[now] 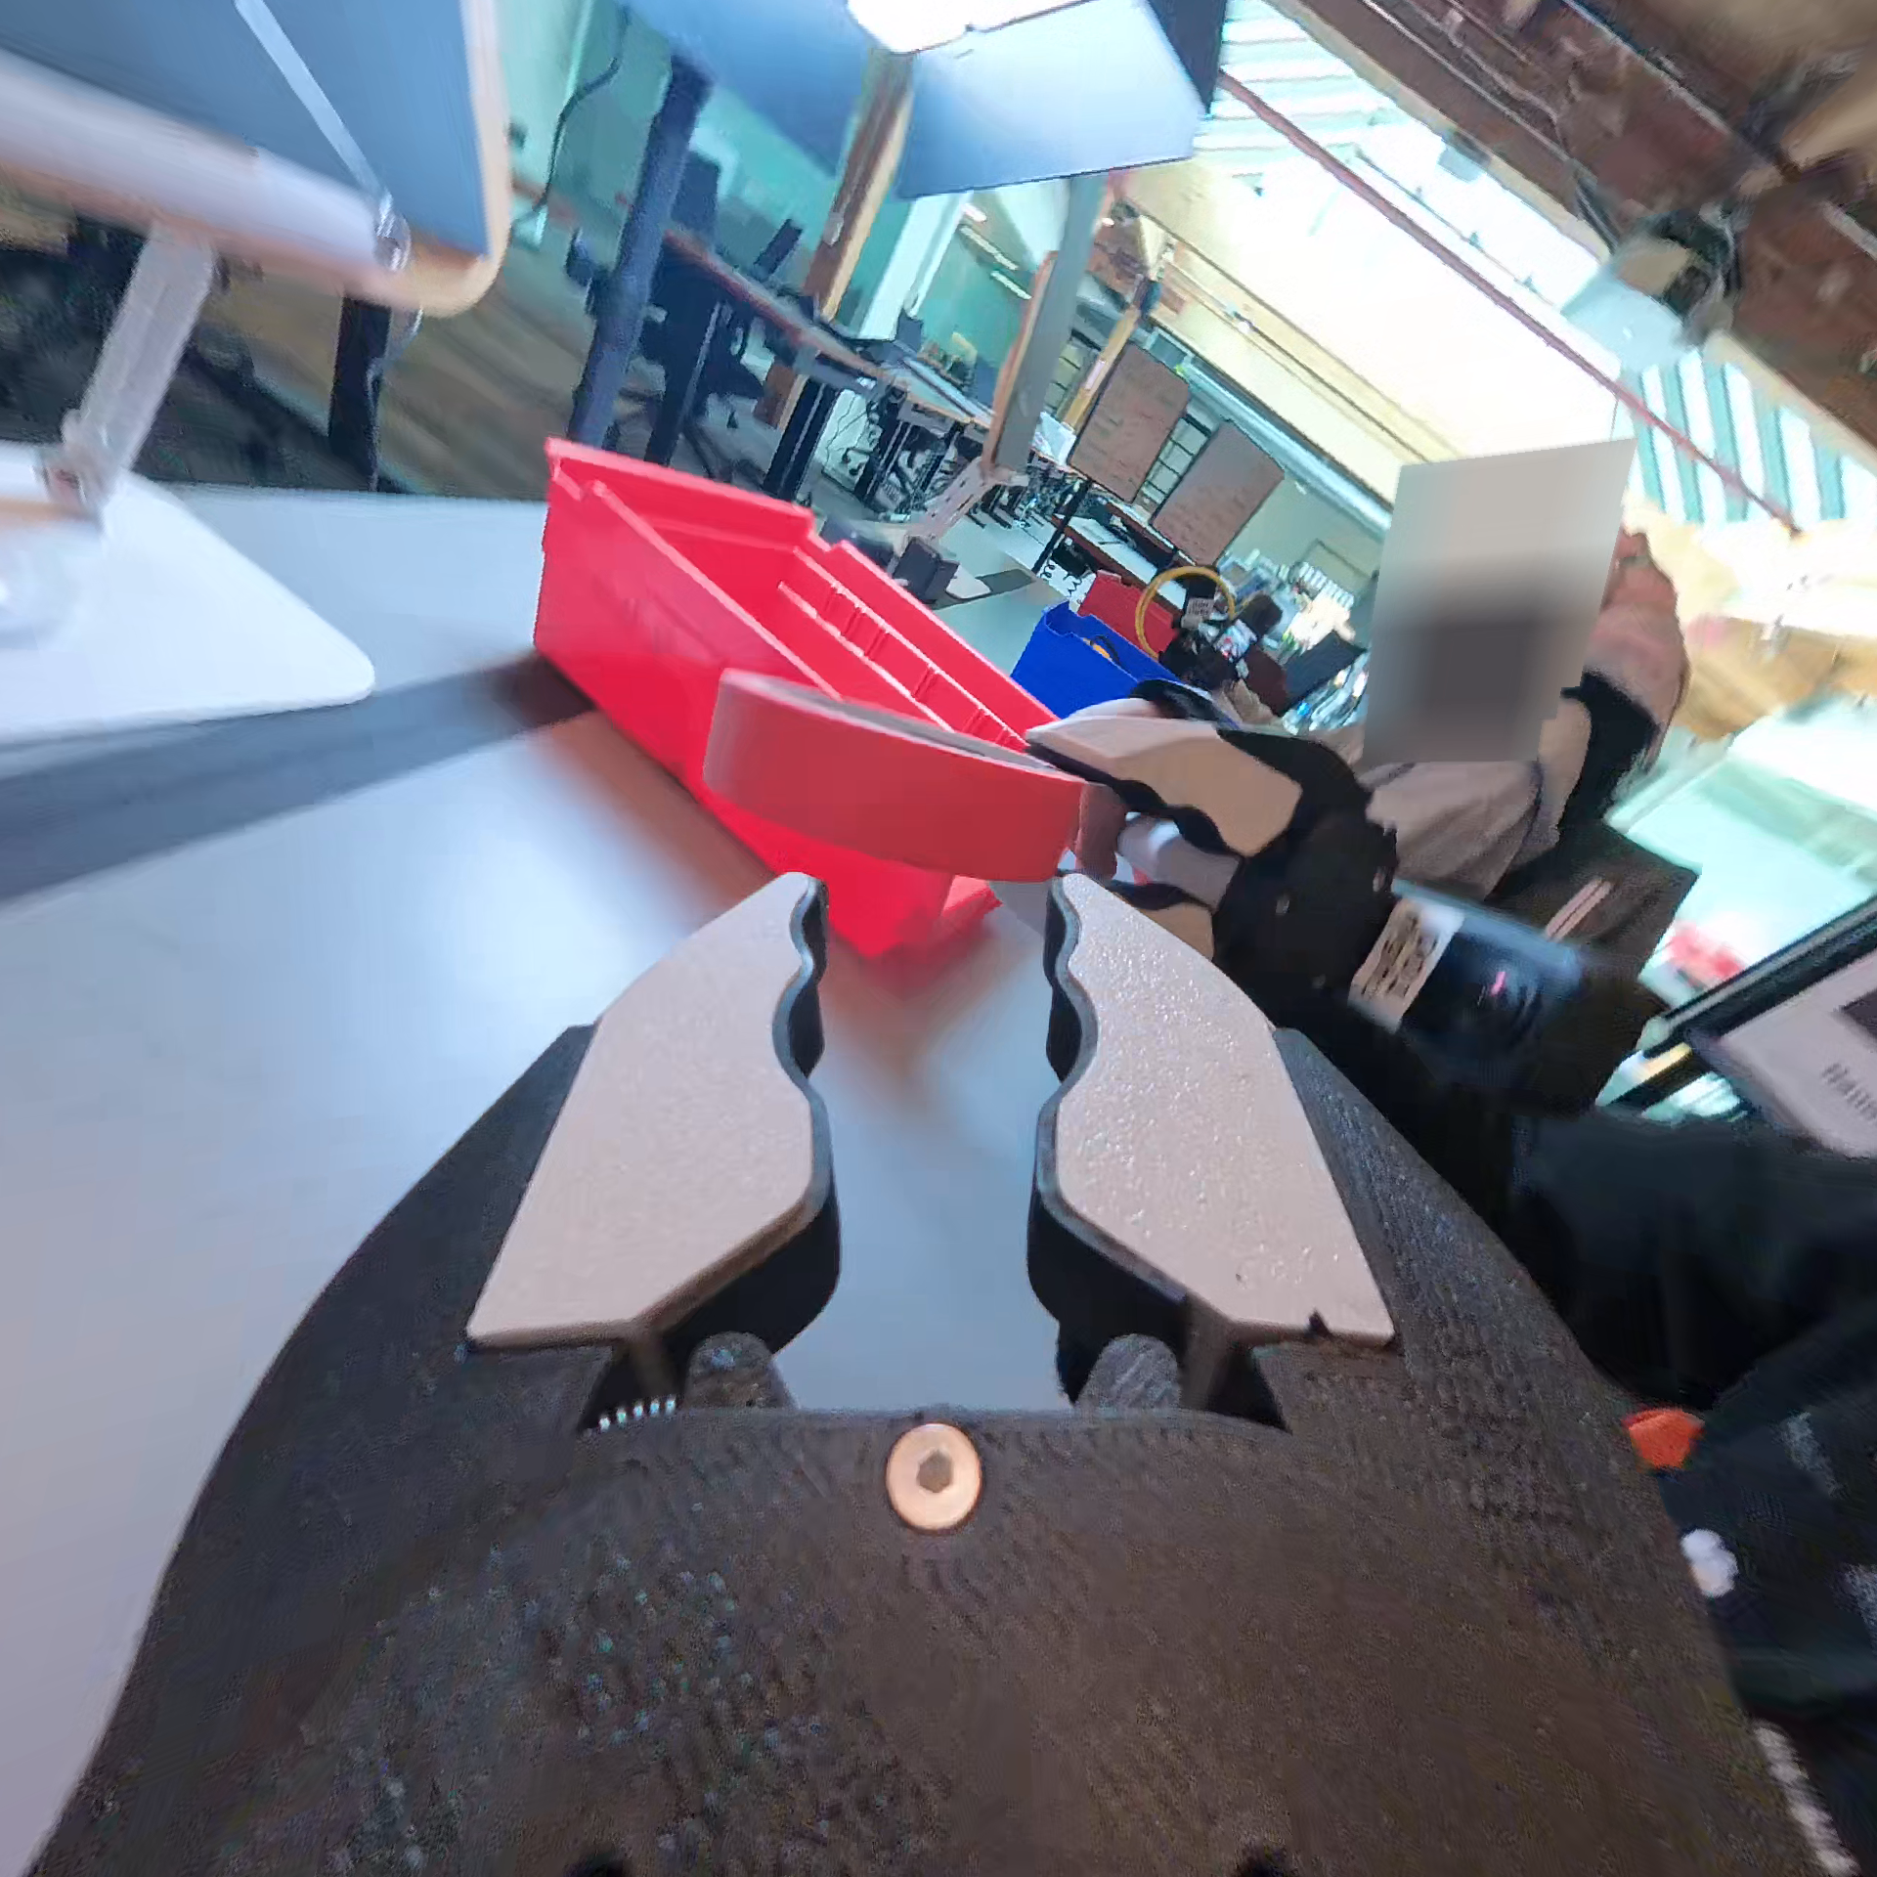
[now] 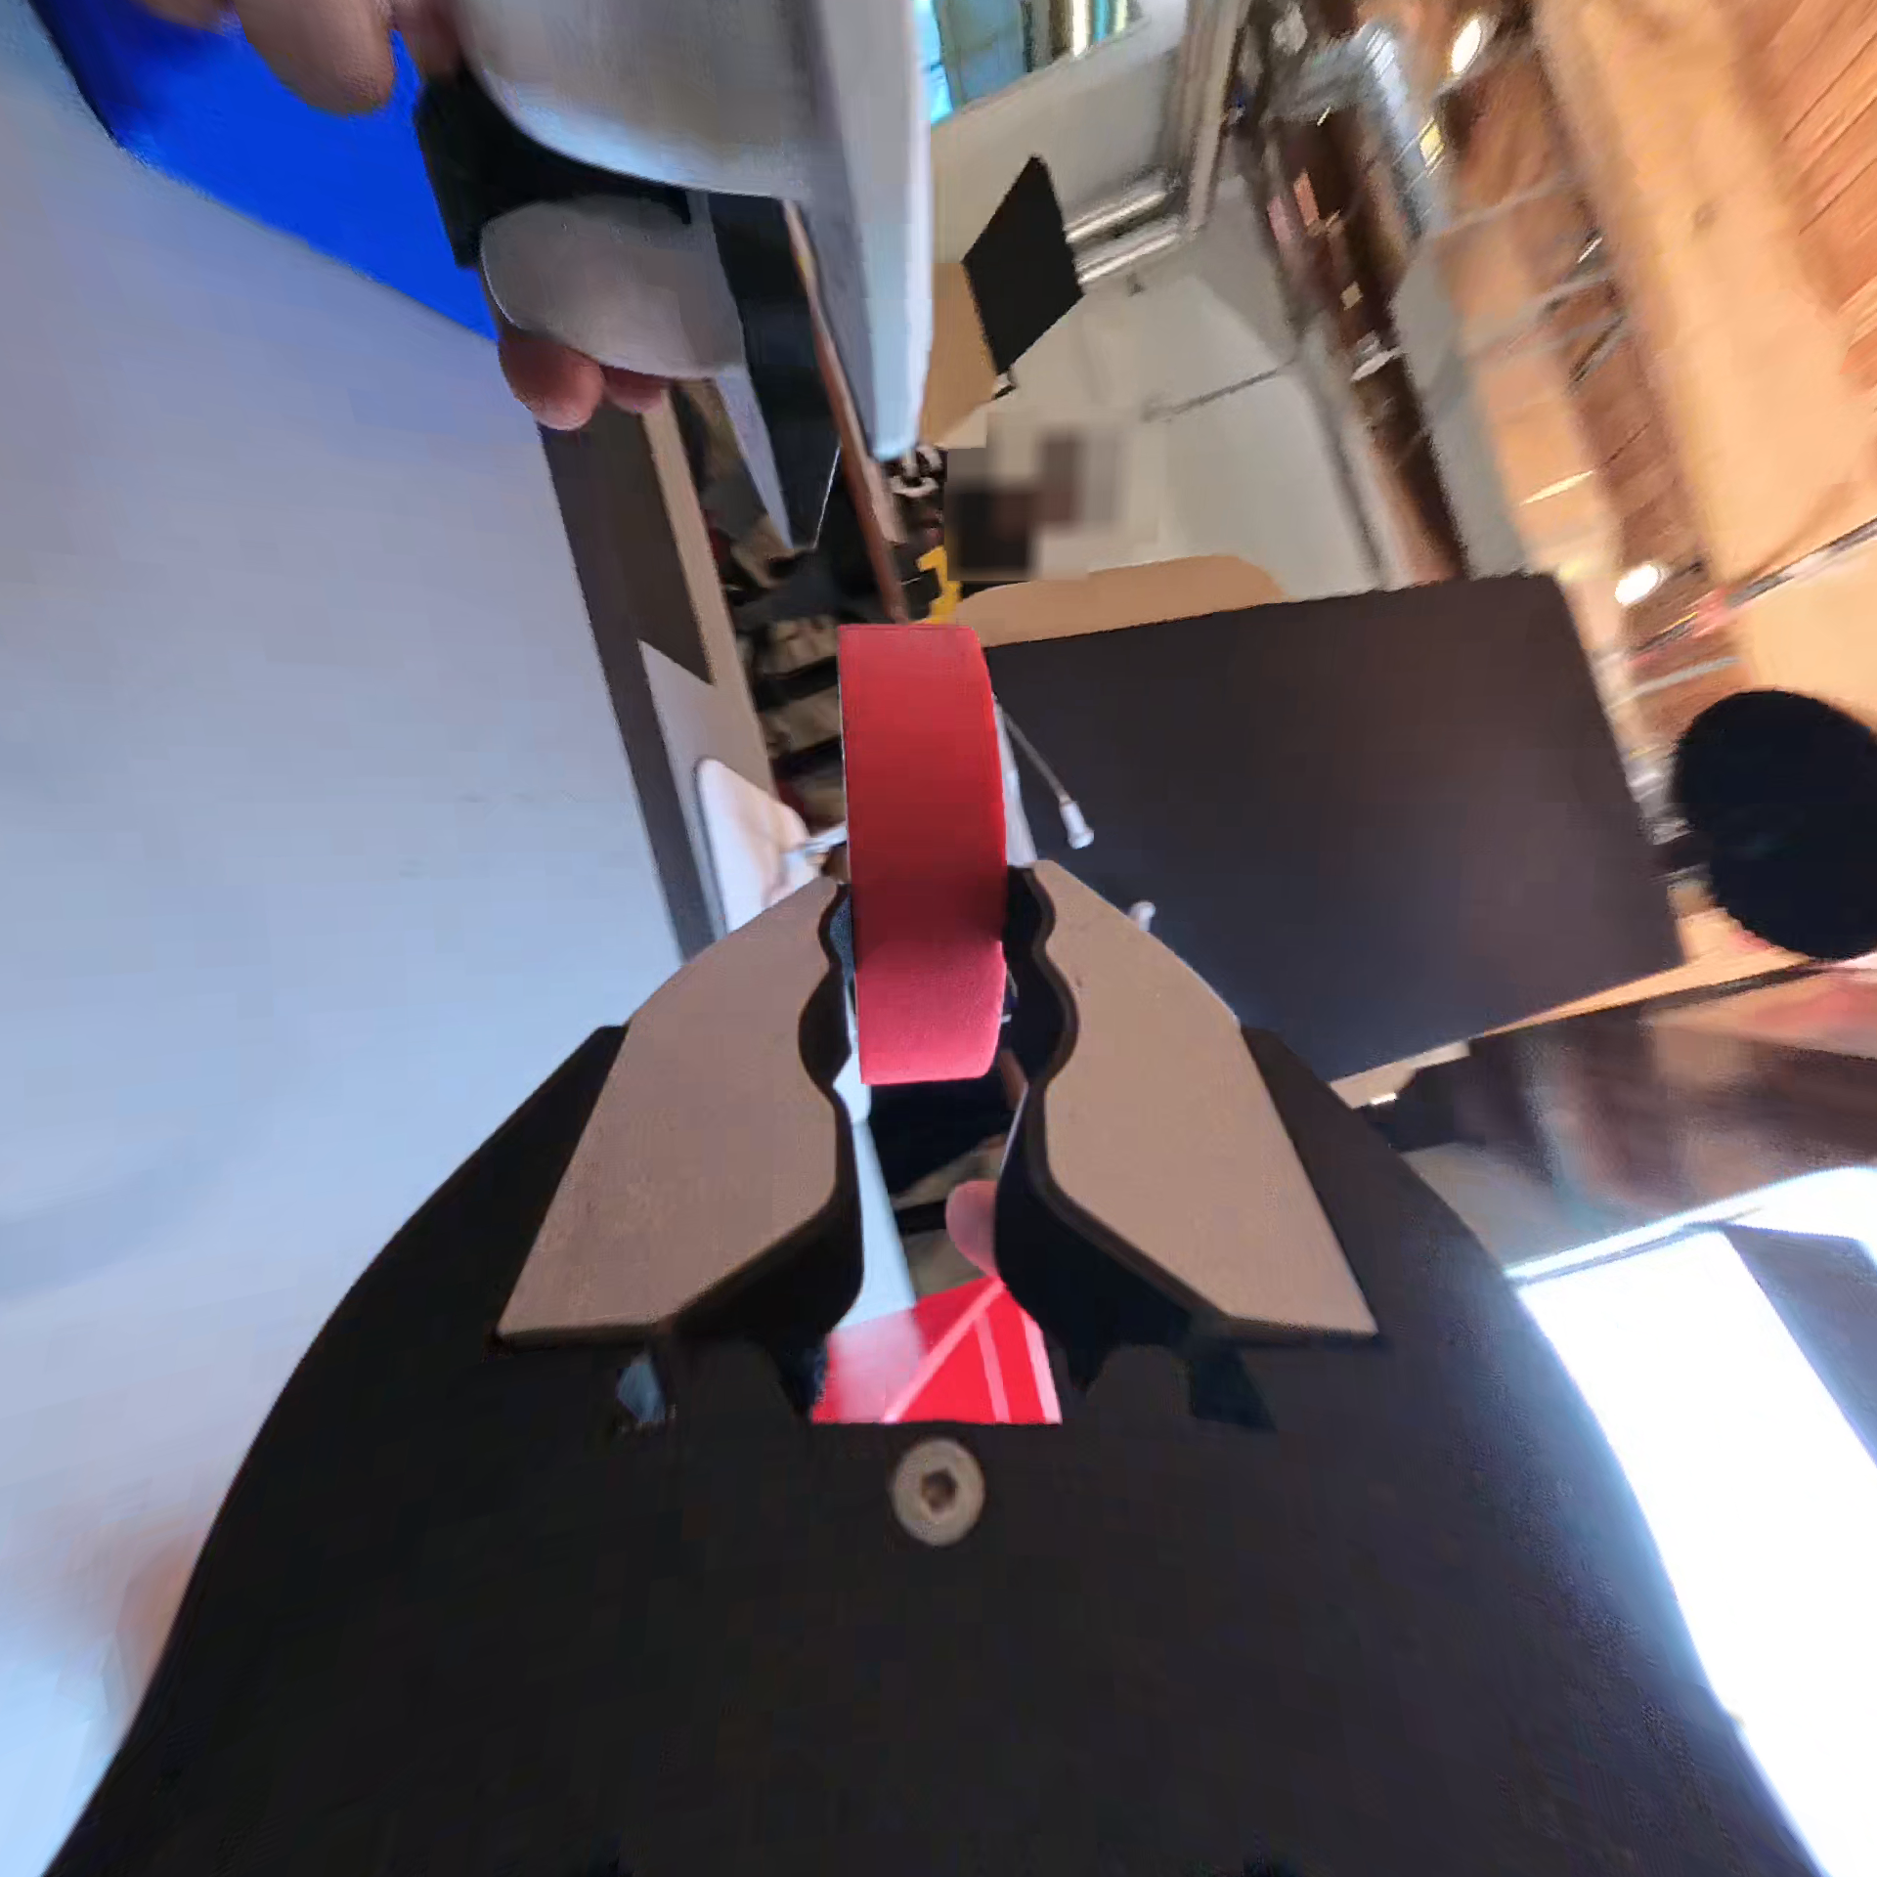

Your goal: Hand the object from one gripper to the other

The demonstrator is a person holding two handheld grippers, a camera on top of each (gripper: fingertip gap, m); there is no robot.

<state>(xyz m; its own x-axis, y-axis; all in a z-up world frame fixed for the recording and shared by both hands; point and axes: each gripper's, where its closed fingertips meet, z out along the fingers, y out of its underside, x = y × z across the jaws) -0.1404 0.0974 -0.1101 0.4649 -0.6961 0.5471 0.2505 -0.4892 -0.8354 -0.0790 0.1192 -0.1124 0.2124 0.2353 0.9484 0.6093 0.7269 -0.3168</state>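
A red roll of tape [image 1: 894, 802] hangs in the air above the grey table [image 1: 305, 1016], edge-on, held by my right gripper [image 1: 1066, 772], which comes in from the right. In the right wrist view my right gripper [image 2: 926, 914] is shut on the roll of tape [image 2: 919, 813], which sticks out past the fingertips. My left gripper [image 1: 934, 904] is open and empty, its fingertips just below the roll and not touching it. The left gripper also shows at the top of the right wrist view [image 2: 650, 203], held by a hand.
A long red bin [image 1: 691, 609] lies on the table behind the roll, with a blue bin [image 1: 1077, 660] farther back. A white stand base [image 1: 152, 620] sits at the left. A person sits at the right. A black screen [image 2: 1320, 813] stands behind the roll.
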